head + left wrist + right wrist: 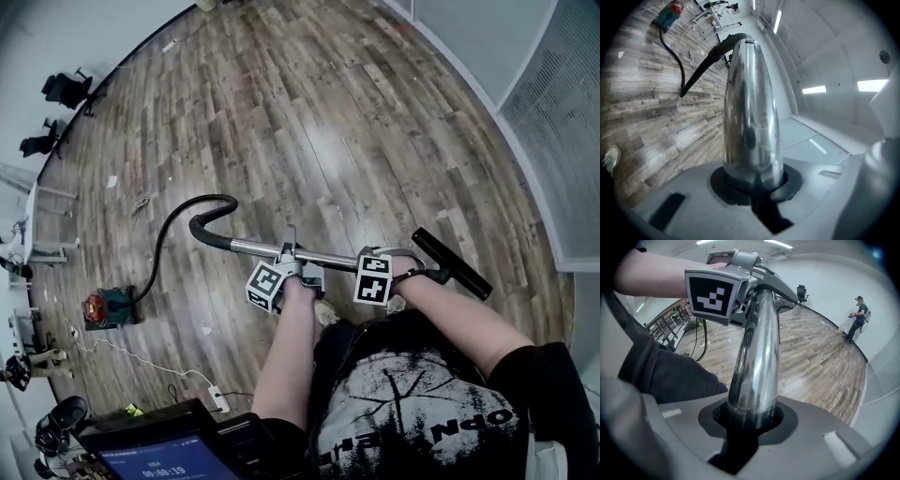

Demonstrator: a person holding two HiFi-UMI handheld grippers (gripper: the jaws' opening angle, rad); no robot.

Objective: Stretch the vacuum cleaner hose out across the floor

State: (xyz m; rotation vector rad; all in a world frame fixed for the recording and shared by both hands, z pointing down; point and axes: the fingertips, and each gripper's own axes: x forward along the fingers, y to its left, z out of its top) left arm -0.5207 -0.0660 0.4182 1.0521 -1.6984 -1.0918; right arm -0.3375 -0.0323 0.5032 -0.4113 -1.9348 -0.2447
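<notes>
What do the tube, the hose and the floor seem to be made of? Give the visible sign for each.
Tube: polished metal, probably chromed steel; it mirrors the room and the lights.
Hose: black flexible plastic or rubber, judging by its loose curve; any ribbing is too small to see.
Floor: wood planks or wood-look laminate; grain and staggered board joints show, with a soft sheen.

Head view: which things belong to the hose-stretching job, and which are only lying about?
Job: metal tube, black hose, vacuum cleaner, black floor head.
Lying about: office chairs, power strip, screen.
</notes>
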